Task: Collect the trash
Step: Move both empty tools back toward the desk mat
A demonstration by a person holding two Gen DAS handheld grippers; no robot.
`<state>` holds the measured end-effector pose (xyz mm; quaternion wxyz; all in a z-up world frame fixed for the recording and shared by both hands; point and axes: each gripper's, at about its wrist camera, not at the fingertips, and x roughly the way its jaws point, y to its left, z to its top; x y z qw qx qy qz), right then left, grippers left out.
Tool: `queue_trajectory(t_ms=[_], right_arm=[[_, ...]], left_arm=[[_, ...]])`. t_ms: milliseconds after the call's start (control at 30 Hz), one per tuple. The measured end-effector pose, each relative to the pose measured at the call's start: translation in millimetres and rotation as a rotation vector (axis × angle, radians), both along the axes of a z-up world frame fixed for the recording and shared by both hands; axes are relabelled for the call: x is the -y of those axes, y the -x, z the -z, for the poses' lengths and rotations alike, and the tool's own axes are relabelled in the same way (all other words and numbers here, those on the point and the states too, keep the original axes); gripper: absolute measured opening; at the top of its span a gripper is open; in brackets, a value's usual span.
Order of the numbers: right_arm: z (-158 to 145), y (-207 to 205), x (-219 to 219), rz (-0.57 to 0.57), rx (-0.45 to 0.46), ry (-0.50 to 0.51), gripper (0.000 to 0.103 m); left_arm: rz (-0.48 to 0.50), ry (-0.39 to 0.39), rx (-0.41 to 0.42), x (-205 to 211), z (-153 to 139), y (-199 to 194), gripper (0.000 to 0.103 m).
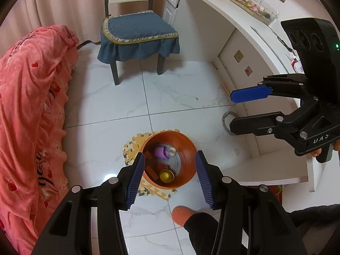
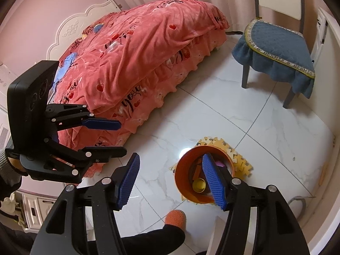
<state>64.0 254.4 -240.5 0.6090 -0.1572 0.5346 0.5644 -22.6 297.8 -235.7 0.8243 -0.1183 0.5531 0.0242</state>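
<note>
An orange trash bin (image 1: pixel 187 146) stands on the floor on a yellow puzzle mat (image 1: pixel 131 144). Inside lie a purple cup (image 1: pixel 161 152), a gold can (image 1: pixel 166 175) and orange-brown scraps. My left gripper (image 1: pixel 169 180) is open and empty, held high above the bin. My right gripper (image 2: pixel 170 182) is open and empty too, above the floor just left of the bin (image 2: pixel 182 176). The right gripper also shows in the left wrist view (image 1: pixel 244 108), and the left gripper shows in the right wrist view (image 2: pixel 119 137).
A bed with a pink heart-print cover (image 2: pixel 131 63) is on the left. A chair with a blue cushion (image 1: pixel 138 34) stands behind the bin. A white desk (image 1: pixel 223 14) with a clear box of small items is on the right. My orange slipper (image 1: pixel 180 214) is near the bin.
</note>
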Motion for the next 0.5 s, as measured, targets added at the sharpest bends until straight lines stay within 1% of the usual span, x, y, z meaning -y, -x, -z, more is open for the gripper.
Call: queue_trajectory(t_ms=[33,67,100,133,233,267,300,367,433,500], right_arm=[[-1,0,1,0.0,-0.002,0.0,0.062],[-2,-1,3,0.0,-0.006,-0.001,0.064],[-4,-1,5,0.0,-0.008,-0.002,0.065],[-6,-1,7,-0.001,-0.009,-0.003,0.067],[-15,-1,13,-0.006,0.001,-0.012,0.068],[-18,0,16,-0.006,0.007,-0.015,0.073],[-22,-1,19,-0.002,0.015,-0.018,0.075],[-30,-1,26,0.003,0.021,-0.027,0.078],[-37,-1,33,0.01,0.024,-0.035,0.08],[-46,-1,41,0.017,0.027,-0.044,0.083]], left_arm=[[0.001,-0.003,0.0,1,-2,0,0.051],[0.002,-0.006,0.001,2,-3,0,0.054],[0.001,-0.01,0.001,3,-4,2,0.06],[-0.003,-0.019,0.006,4,-7,2,0.069],[0.0,-0.023,0.02,8,-15,3,0.07],[0.0,-0.031,0.02,10,-16,3,0.07],[0.001,-0.041,0.02,13,-20,2,0.071],[-0.003,-0.054,0.025,18,-26,2,0.08],[-0.002,-0.059,0.042,24,-35,2,0.081],[0.0,-0.065,0.051,30,-43,2,0.084]])
